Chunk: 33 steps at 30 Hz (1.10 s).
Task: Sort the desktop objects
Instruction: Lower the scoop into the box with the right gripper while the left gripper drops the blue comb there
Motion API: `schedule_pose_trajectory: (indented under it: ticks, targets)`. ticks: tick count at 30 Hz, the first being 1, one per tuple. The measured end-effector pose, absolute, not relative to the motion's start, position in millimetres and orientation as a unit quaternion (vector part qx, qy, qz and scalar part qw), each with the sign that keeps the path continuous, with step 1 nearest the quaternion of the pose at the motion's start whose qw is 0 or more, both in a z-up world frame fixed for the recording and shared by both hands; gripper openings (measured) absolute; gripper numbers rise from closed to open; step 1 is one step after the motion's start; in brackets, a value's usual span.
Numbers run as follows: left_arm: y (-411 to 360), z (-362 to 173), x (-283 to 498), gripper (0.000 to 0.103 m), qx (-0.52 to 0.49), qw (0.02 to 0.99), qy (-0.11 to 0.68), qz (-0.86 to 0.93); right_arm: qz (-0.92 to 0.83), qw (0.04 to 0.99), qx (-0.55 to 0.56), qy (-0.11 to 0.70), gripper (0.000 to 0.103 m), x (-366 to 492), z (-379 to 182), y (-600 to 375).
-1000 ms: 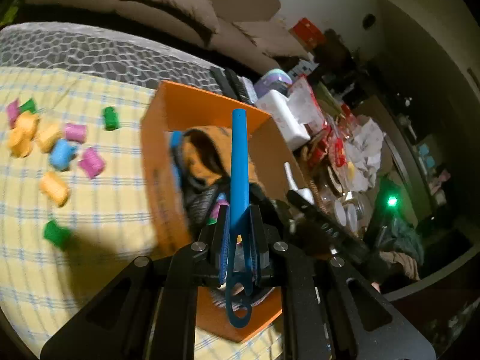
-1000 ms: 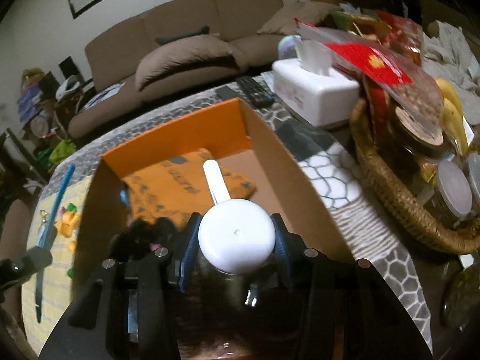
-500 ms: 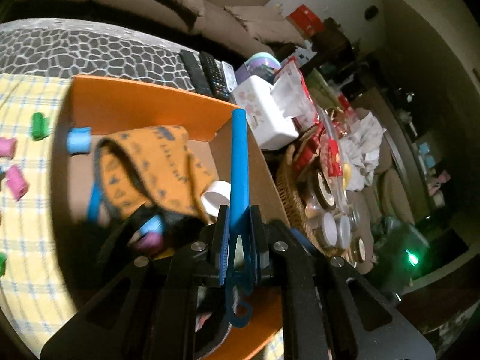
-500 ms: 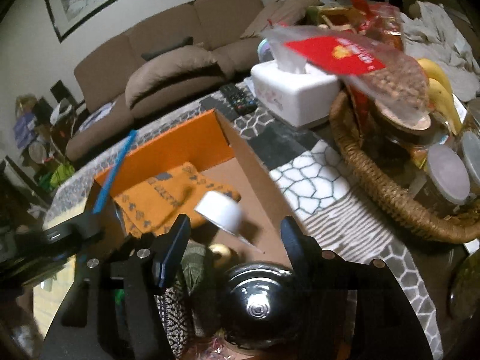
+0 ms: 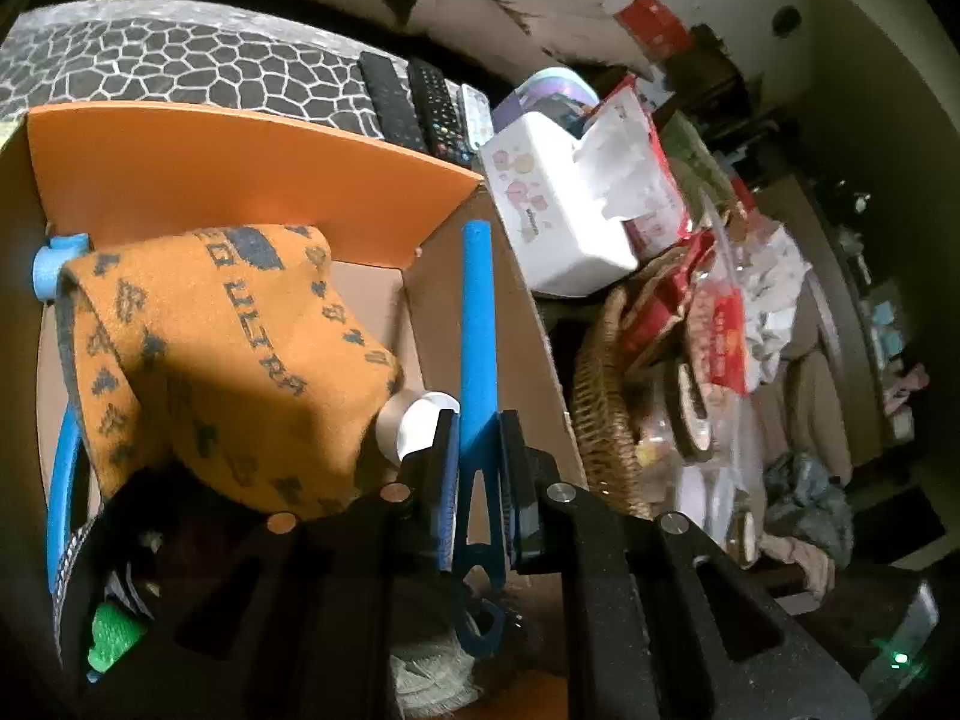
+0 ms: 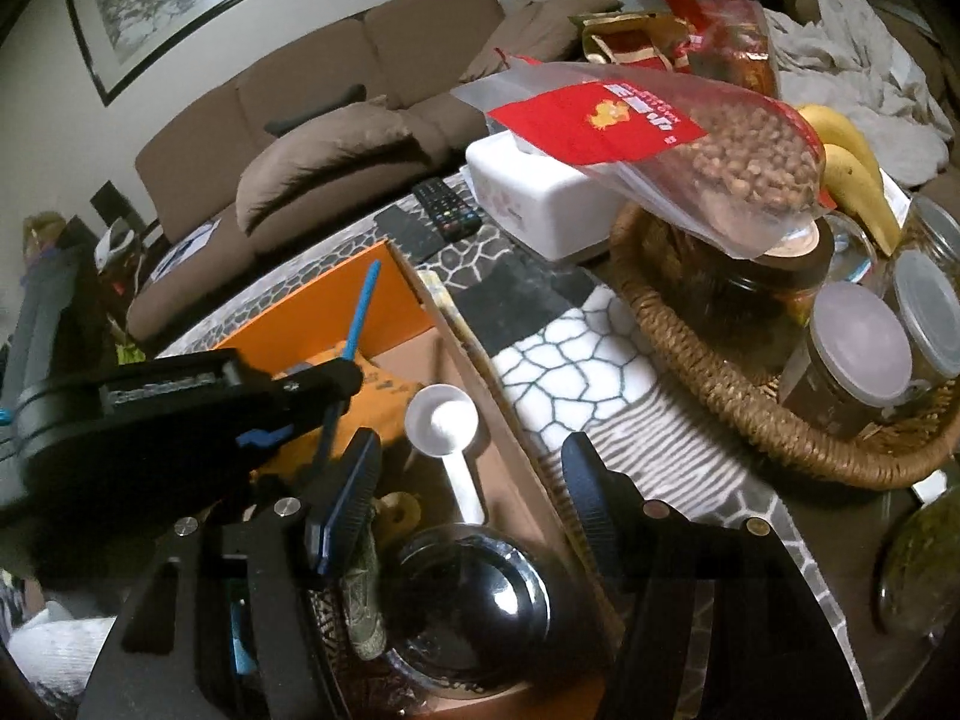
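Box (image 5: 252, 180): we see the orange-walled carton on the patterned cloth (image 6: 576, 336), open top, already part full. It is the sorting target. It fills more of the left wrist view than 1 s ago, so the left tool has moved from outside the near wall to over the interior.

Basket (image 6: 750, 420): wicker, just right of the box, holding jars, a nut bag and bananas. Not part of this step. Tissue box (image 5: 558, 222) sits behind it.

Orange cloth (image 5: 228, 348): lies inside the box, folded, covering most of the floor.

Black bowl (image 6: 474, 600): inside the box at the near end, directly below the right gripper.

R gripper (image 6: 474, 480): jaws spread wide, nothing between them. 1 s ago it held the white scoop; 0.5 s ago the scoop was falling. Release is complete.

Scoop (image 6: 444, 420): now at rest in the box, cup beside the orange cloth, handle pointing toward the bowl. This item counts as sorted.

L gripper (image 5: 474, 438): clenched on the blue stick, gripped near its lower end above the looped tail.

Blue stick (image 5: 477, 324): upright along the fingers, tip aimed at the far right corner of the box, hovering above the scoop area. It is over the box but not yet dropped.

Our judgement: next item due is the stick; opening the L jaws here should land it inside. Risk: it may bounce off the scoop or wall.
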<state>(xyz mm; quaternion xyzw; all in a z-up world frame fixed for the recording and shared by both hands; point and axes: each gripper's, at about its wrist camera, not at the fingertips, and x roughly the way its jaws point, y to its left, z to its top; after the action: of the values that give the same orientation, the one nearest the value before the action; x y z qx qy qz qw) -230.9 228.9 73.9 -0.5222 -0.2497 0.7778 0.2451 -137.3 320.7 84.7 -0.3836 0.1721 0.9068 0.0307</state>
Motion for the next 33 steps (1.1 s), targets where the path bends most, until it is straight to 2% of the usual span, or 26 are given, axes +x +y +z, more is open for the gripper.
schedule_pose_trajectory:
  ticks: [2, 4, 9, 14, 19, 24, 33]
  targets:
    - [229.4, 71.4, -231.3, 0.016, -0.527, 0.244, -0.248, 0.776, 0.906, 0.030, -0.385, 0.175, 0.064, -137.6, 83.8, 322.6]
    - [227.7, 73.0, -229.2, 0.034, -0.525, 0.243, -0.241, 0.780, 0.904, 0.032, -0.386, 0.180, 0.064, -137.5, 82.8, 325.3]
    - [215.3, 83.6, -222.0, 0.036, -0.520, 0.249, -0.238, 0.782, 0.905, 0.031, -0.385, 0.179, 0.065, -136.3, 83.6, 327.0]
    - [188.4, 105.2, -208.9, 0.048, -0.503, 0.242, -0.216, 0.801, 0.907, 0.022, -0.385, 0.166, 0.065, -136.8, 86.9, 317.3]
    - [161.8, 118.7, -197.7, 0.073, -0.493, 0.230, -0.198, 0.815, 0.910, 0.013, -0.390, 0.140, 0.078, -139.2, 87.1, 296.5]
    - [140.0, 123.2, -191.9, 0.086, -0.492, 0.221, -0.201, 0.817, 0.908, 0.007, -0.401, 0.119, 0.086, -142.2, 82.8, 278.3]
    - [110.8, 120.4, -177.8, 0.089, -0.499, 0.205, -0.177, 0.823, 0.905, -0.006, -0.415, 0.088, 0.093, -143.8, 78.8, 253.7]
